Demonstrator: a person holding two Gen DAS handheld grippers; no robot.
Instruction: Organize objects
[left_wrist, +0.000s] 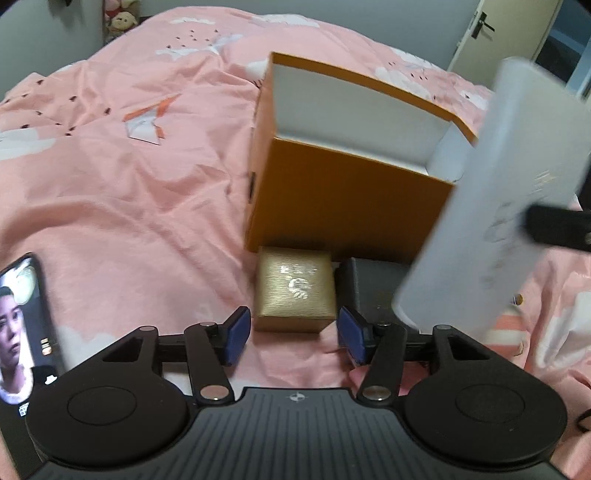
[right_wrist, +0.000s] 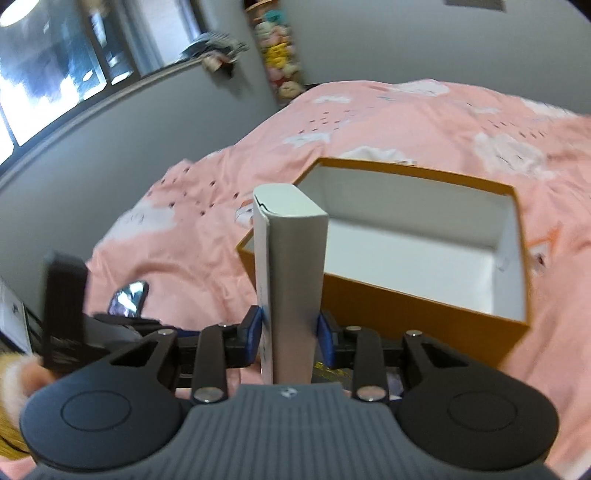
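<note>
White carton (right_wrist: 291, 273): tall, narrow, upright; pinched low on its two sides by the right tongs (right_wrist: 290, 332); raised clear of the bed, in front of the orange box's near-left corner; in the left wrist view blurred and slanted across the right side (left_wrist: 498, 192).
Right tongs: blue pads (right_wrist: 255, 332) pressed on the carton's sides; one dark finger seen in the left wrist view (left_wrist: 554, 229) against the carton.
Orange box (right_wrist: 406, 306): open-topped, white inside, nothing seen in the visible part; standing on the bed near its middle; in the left wrist view (left_wrist: 343, 206) just behind the gold box.
Gold box (left_wrist: 295, 291): small, square, shiny print on its lid; resting on the bed, touching or nearly touching the orange box's front wall; lying ahead of the gap of the left tongs (left_wrist: 295, 336), untouched by the pads.
Left tongs: spread wide, blue pads (left_wrist: 236, 334) either side of the gold box's near edge, pinching nothing.
Dark box (left_wrist: 369, 288): grey-black, just right of the gold box, partly hidden by the carton.
Phone (left_wrist: 22, 325): screen lit, lying toward the bed's left edge, well apart from the boxes.
Bed (left_wrist: 129, 184): pink cover with white cloud print, creased.
Plush toys (left_wrist: 120, 18): past the bed's far corner, against the grey wall.
</note>
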